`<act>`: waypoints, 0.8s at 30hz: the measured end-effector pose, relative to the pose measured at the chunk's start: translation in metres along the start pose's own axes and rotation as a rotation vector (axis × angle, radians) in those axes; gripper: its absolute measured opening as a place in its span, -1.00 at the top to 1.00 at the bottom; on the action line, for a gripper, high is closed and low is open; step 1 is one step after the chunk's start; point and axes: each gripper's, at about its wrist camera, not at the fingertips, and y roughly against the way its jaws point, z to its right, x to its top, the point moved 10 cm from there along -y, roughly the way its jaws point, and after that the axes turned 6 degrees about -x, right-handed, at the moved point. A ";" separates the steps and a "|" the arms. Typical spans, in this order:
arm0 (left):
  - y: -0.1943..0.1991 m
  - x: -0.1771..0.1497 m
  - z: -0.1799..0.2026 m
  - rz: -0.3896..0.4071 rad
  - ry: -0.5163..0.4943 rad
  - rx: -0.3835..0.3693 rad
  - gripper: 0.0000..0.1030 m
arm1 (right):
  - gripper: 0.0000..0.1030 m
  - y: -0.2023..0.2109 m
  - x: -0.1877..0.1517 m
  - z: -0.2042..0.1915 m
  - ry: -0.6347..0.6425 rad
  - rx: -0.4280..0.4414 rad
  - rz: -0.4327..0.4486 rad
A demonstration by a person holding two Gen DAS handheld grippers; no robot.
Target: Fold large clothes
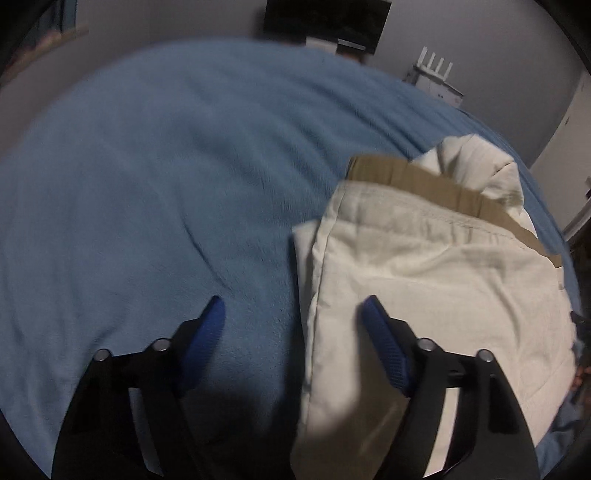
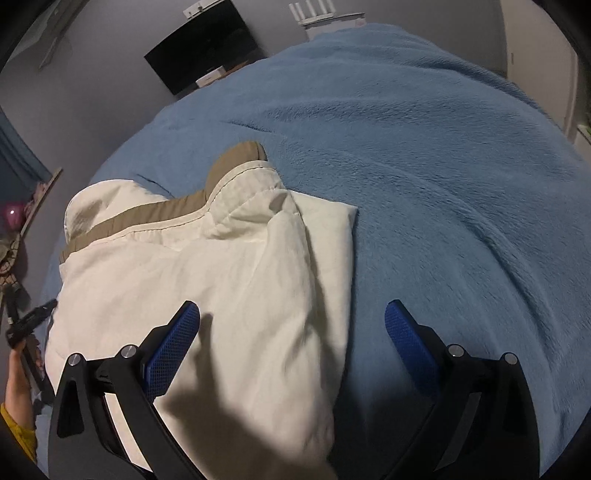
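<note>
A cream garment with a tan band lies folded in a bundle on the blue blanket. My left gripper is open above the bundle's left edge, holding nothing. In the right wrist view the same garment with its tan band lies at the left on the blanket. My right gripper is open above the bundle's right edge, holding nothing. The left gripper shows at the far left edge of the right wrist view.
A dark screen hangs on the grey wall behind the bed; it also shows in the right wrist view. A white router with antennas stands near the bed's far corner. A pink object sits at the left.
</note>
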 end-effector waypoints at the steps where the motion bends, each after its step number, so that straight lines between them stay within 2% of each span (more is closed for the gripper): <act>1: -0.007 -0.002 0.000 -0.014 0.010 -0.043 -0.35 | -0.85 -0.005 0.001 -0.001 -0.001 0.015 -0.007; 4: -0.017 -0.001 0.008 -0.019 0.000 -0.167 -0.27 | -0.85 -0.013 0.004 0.000 -0.005 0.059 -0.024; 8: -0.027 -0.003 0.018 -0.032 -0.043 -0.259 -0.25 | -0.84 -0.023 0.004 -0.005 -0.006 0.121 -0.039; 10: -0.028 -0.005 0.019 -0.036 -0.042 -0.300 -0.25 | -0.74 -0.027 0.005 -0.010 0.000 0.151 -0.044; 17: -0.025 -0.014 0.002 -0.055 0.014 -0.412 -0.26 | -0.48 -0.029 0.005 -0.002 -0.012 0.245 -0.087; 19: -0.030 -0.013 0.001 -0.053 0.027 -0.433 -0.25 | -0.28 -0.029 0.005 0.002 -0.055 0.300 -0.090; 20: -0.031 -0.012 0.000 -0.046 0.040 -0.447 -0.25 | -0.25 -0.030 0.006 0.002 -0.070 0.323 -0.087; 23: -0.037 -0.009 0.005 -0.024 0.049 -0.465 -0.24 | -0.16 -0.036 0.012 0.000 -0.099 0.356 -0.071; 24: -0.039 -0.010 0.008 -0.022 0.042 -0.456 -0.24 | -0.05 -0.038 0.013 0.000 -0.103 0.358 -0.065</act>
